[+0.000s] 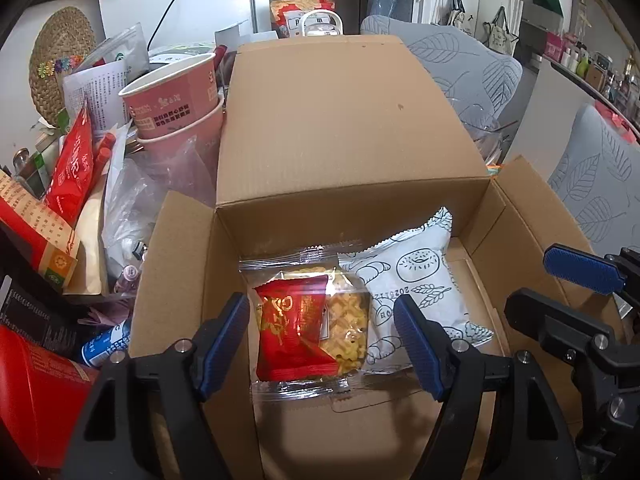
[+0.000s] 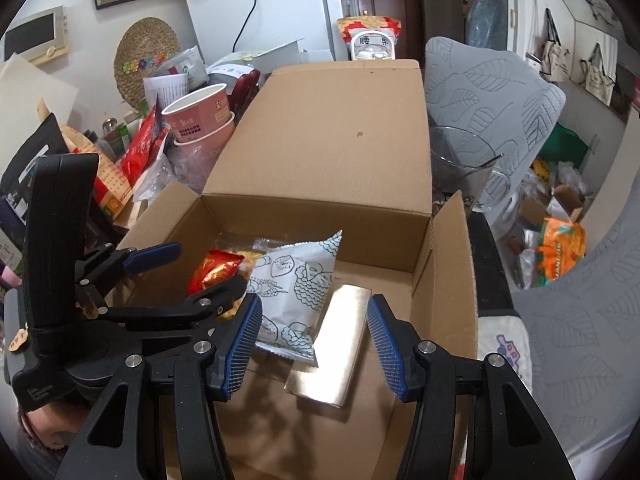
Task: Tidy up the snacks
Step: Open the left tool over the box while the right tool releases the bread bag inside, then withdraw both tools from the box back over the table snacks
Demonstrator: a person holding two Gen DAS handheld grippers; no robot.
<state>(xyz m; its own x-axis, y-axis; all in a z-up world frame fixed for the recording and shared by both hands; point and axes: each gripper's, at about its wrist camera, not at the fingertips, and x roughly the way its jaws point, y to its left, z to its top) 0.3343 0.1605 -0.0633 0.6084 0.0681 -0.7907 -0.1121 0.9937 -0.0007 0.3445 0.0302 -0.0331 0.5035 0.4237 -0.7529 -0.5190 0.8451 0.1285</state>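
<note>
An open cardboard box [image 1: 348, 128] [image 2: 332, 120] holds several snacks. A small red packet [image 1: 294, 328] [image 2: 214, 270] lies on a clear-wrapped yellow pastry [image 1: 346, 326] at the box's left. Beside them lies a white printed bun packet [image 1: 416, 288] [image 2: 296, 292]. A flat gold packet [image 2: 334, 348] lies to its right on the box floor. My left gripper [image 1: 322, 344] is open above the red packet, touching nothing. My right gripper [image 2: 312, 346] is open above the gold packet. Each gripper shows in the other's view: the right [image 1: 560, 292], the left [image 2: 188, 272].
Stacked pink paper cups [image 1: 180, 104] [image 2: 202, 120], red bags [image 1: 74, 164] and plastic clutter crowd the box's left. A glass mug [image 2: 468, 168] and grey leaf-pattern cushions [image 2: 492, 92] sit to the right. An orange snack bag [image 2: 560, 252] lies far right.
</note>
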